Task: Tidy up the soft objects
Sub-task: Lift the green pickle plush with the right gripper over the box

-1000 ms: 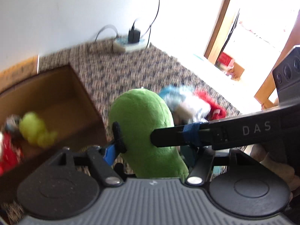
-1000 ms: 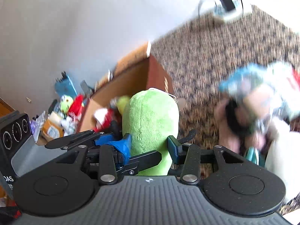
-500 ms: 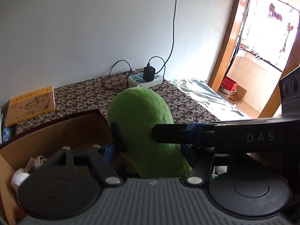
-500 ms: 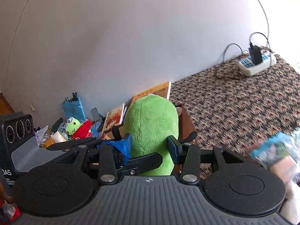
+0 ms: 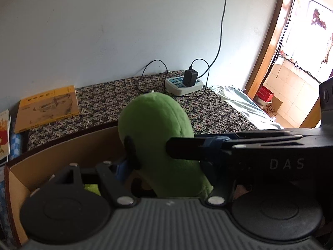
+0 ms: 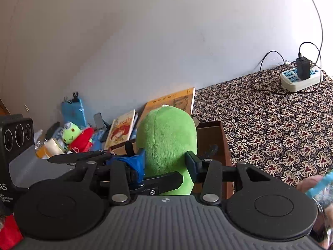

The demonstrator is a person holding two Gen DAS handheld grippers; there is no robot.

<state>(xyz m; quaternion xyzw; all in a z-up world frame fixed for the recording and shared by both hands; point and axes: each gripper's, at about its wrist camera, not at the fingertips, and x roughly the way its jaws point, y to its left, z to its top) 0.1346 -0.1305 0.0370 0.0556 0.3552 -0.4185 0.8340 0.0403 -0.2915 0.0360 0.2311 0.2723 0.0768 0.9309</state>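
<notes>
Both the left gripper (image 5: 164, 156) and the right gripper (image 6: 165, 162) pinch the rounded green plush toy (image 6: 166, 141) between their pads, holding it above the open brown cardboard box (image 5: 62, 156).

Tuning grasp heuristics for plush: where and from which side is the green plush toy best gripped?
Grip the green plush toy across its lower body, pads on opposite flanks, coming from behind along its long axis. It is a tall rounded shape, narrow enough there to fit between the pads, with its domed top standing clear above them. Both the right hand-held gripper and left hand-held gripper are shut on it that way.
</notes>
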